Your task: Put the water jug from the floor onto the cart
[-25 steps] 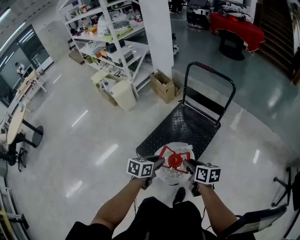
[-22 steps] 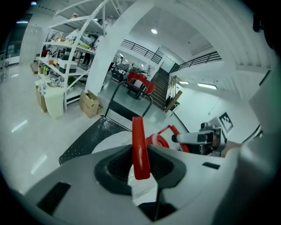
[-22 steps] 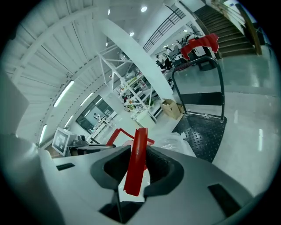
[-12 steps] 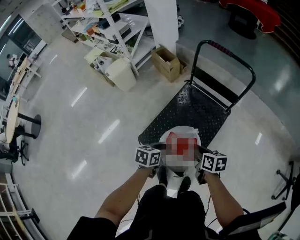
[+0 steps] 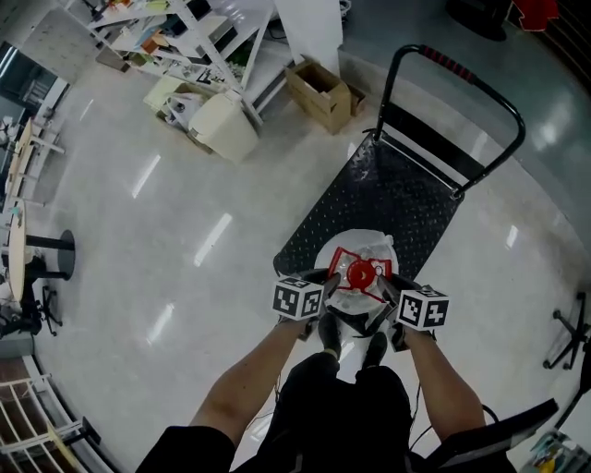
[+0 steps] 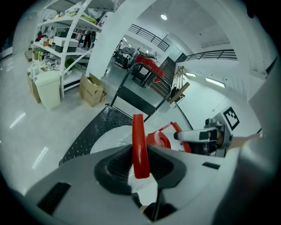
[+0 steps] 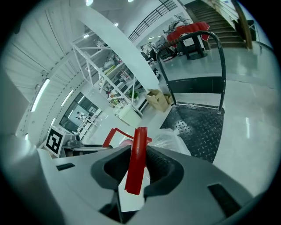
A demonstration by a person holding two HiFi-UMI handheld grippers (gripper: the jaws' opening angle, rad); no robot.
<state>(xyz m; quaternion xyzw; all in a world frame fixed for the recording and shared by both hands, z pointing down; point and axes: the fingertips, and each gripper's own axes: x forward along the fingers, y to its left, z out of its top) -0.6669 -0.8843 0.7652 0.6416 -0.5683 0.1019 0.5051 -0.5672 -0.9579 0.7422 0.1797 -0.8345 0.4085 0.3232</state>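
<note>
Water jug (image 5: 362,248) sits at the near edge of the cart (image 5: 397,189) deck; can't tell if it's touched down. Left gripper (image 5: 325,288) and right gripper (image 5: 390,288) are each clamped on 1 side of its red handle (image 6: 139,149). Risk: the thin handle slips, or the jug lands half off the edge and tips. Deck is checker plate on a glossy floor (image 5: 185,240), with shelves (image 5: 185,28) and a cardboard box (image 5: 319,85) beyond.

- The water jug (image 5: 365,245) has thin, crinkly, see-through plastic wrap over its top.
- Its red handle (image 6: 139,149) is smooth, shiny plastic.
- The cart (image 5: 388,199) has a dark metal deck, rough with little raised bumps.
- The floor (image 5: 185,231) is pale, smooth and very shiny.
- The cardboard box (image 5: 319,92) is dull brown.
- The left gripper (image 6: 140,165) and right gripper (image 7: 136,169) are matt grey plastic, with black ridged pads (image 6: 116,165).
</note>
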